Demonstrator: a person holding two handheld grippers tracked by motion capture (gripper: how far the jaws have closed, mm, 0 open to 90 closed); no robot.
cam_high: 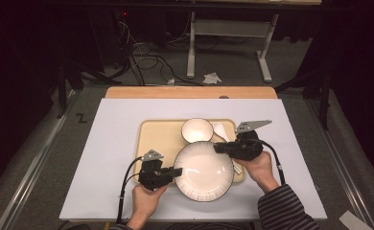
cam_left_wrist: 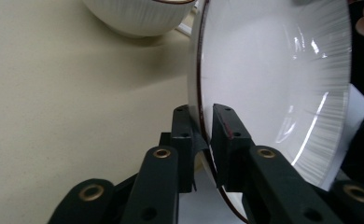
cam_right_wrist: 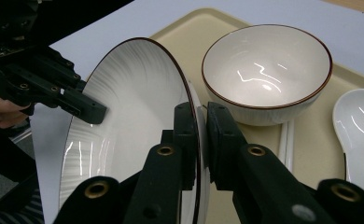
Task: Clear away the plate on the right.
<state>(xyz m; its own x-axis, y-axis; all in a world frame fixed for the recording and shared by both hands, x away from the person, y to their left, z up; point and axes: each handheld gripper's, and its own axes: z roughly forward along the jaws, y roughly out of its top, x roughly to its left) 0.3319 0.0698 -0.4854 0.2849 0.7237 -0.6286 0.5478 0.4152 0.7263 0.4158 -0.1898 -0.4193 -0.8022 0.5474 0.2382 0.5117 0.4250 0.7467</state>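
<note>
White porcelain is what both grippers pinch: the plate (cam_high: 204, 170), dark-rimmed and ribbed on its inner wall, sits at the near edge of the tray (cam_high: 158, 136) and overhangs it toward the person. Left gripper (cam_high: 177, 171) clamps the plate's left rim; in the left gripper view its jaws are pressed onto the rim (cam_left_wrist: 201, 112), one on each face. Right gripper (cam_high: 218, 147) grips the rim on the far right side (the right gripper view shows its jaws closed tightly on the thin edge (cam_right_wrist: 195, 121), with the other gripper across the plate). Each hand holds its tool from below, the right one in a striped sleeve (cam_high: 286, 211). Just beyond the plate stands a small bowl (cam_high: 197, 130), with a white spoon (cam_high: 220, 129) beside it on the tray. Under all of this lies a pale sheet (cam_high: 118, 124) over the wooden table (cam_high: 190, 92).
</note>
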